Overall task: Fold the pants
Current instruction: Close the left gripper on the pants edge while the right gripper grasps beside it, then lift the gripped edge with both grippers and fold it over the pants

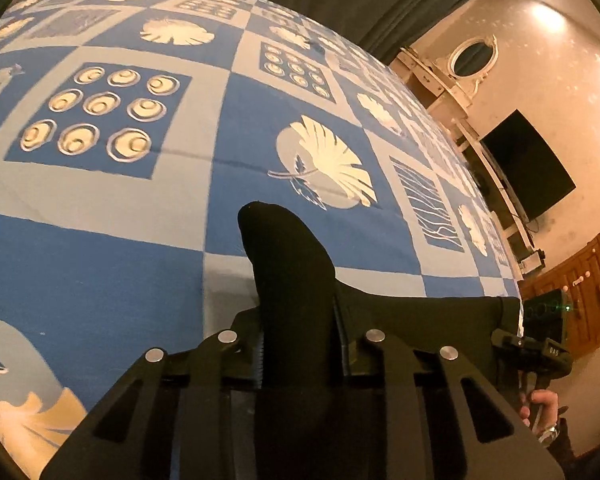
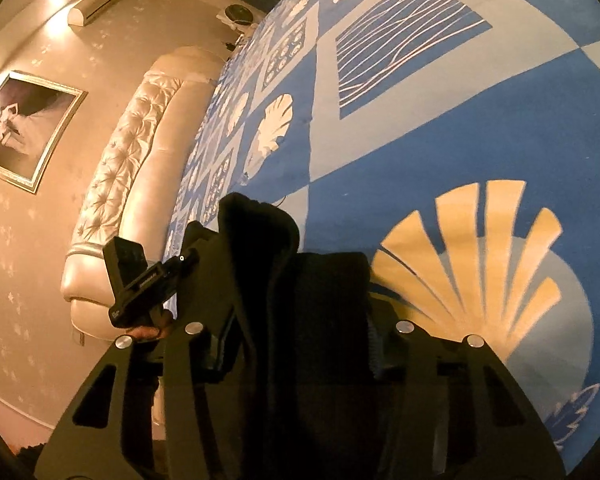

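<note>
The black pants [image 1: 288, 272] are pinched in my left gripper [image 1: 298, 344], a fold of cloth sticking up between the shut fingers above the blue patterned bed sheet [image 1: 180, 200]. The cloth stretches right toward my right gripper [image 1: 540, 344], seen at the frame edge. In the right wrist view my right gripper [image 2: 296, 344] is shut on another bunched part of the black pants [image 2: 260, 240], held above the sheet [image 2: 420, 140]. My left gripper [image 2: 140, 280] shows to its left.
A cream tufted headboard [image 2: 140, 160] runs along the bed's edge. A framed picture [image 2: 24, 120] hangs on the wall. A black TV [image 1: 528, 164], a white shelf with an oval mirror [image 1: 472, 56] and a wooden cabinet [image 1: 580, 292] stand beyond the bed.
</note>
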The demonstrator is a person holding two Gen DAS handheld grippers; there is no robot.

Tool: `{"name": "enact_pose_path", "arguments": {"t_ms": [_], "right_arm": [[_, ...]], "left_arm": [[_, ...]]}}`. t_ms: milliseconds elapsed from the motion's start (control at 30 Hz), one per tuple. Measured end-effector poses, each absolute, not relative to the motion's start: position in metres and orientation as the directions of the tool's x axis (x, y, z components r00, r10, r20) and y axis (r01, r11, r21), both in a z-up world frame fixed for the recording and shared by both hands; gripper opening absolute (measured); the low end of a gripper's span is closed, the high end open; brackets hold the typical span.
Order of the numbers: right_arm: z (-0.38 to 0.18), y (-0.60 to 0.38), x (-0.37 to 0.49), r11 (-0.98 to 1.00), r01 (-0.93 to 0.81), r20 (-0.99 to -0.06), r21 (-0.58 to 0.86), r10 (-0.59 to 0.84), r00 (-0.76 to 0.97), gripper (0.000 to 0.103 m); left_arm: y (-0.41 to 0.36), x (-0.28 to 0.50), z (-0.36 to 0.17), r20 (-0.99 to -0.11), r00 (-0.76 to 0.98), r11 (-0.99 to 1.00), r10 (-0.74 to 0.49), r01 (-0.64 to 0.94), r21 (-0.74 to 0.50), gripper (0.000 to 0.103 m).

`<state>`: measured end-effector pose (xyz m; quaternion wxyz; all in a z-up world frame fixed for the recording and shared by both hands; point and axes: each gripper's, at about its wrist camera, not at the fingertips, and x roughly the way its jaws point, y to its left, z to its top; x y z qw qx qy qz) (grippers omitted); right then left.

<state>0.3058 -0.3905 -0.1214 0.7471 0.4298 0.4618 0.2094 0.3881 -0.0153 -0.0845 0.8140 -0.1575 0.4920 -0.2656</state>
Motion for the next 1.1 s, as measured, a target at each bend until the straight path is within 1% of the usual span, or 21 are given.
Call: {"name": "enact_pose_path", "arguments": {"t_ms": [533,700,1100], "right_arm": [[-0.132,-0.307,0.372,0.474,0.023,-0.434,0.88,0.784,0.444,0.046],[-0.134,-0.299,0.374,0.462,0.03,-0.425,0.887,0.789,0.444,0.046],[-0.134,-0.299,0.369,0.454,0.04,-0.422,0.89,0.785,0.453,0.045]], "left_arm": [[0.079,0.43,-0.071,-0.744,0.438,0.86,-0.504,0.177,-0.478,0.026],[0.089,0.441,-0.077,-0.748,0.434,0.859,-0.502,0.154,-0.488,0.026],[0.085,0.449,-0.084,-0.751,0.416,0.854,-0.513,0.161,-0.494,0.026]]}}
